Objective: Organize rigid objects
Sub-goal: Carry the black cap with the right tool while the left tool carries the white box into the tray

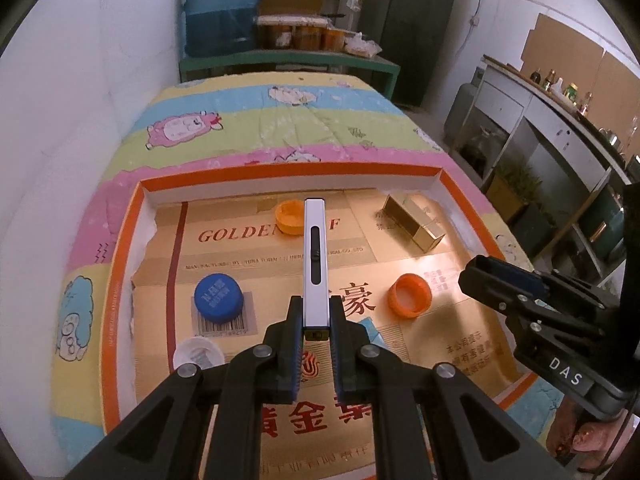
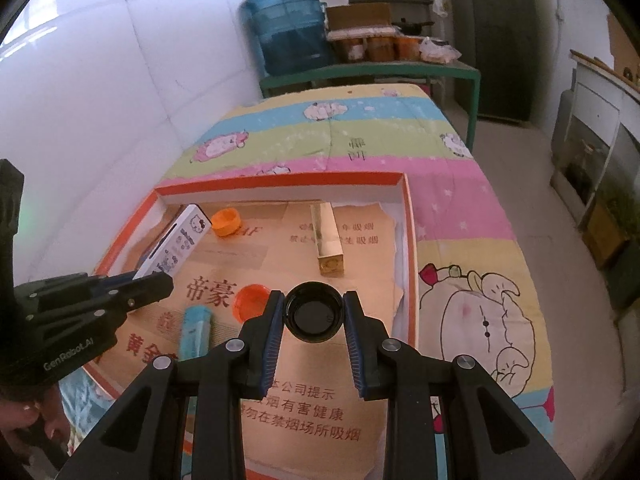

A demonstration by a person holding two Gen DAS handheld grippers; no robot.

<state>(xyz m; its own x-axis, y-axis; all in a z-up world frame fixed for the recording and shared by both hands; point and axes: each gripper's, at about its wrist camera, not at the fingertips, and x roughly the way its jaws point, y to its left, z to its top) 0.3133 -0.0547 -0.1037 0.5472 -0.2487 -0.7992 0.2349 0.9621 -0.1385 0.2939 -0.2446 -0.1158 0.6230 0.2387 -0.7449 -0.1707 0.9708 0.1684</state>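
Note:
My left gripper [image 1: 315,314] is shut on a slim white lighter [image 1: 315,256] and holds it above the orange-rimmed tray [image 1: 120,280]; its Hello Kitty side shows in the right wrist view [image 2: 176,240]. My right gripper [image 2: 314,312] is shut on a black bottle cap [image 2: 313,316], open side facing the camera, over the tray's cardboard floor. In the tray lie a blue cap [image 1: 218,294], an orange cap [image 1: 410,294], a yellow-orange cap [image 1: 290,216], a white cap [image 1: 198,354], a gold box [image 1: 416,220] and a light-blue lighter [image 2: 195,332].
The tray sits on a cartoon-print quilt [image 1: 280,120] against a white wall [image 1: 60,120]. Behind stand a green bench [image 1: 288,60] with a blue water jug [image 1: 220,8] and jars. A counter with bottles [image 1: 560,96] runs along the right.

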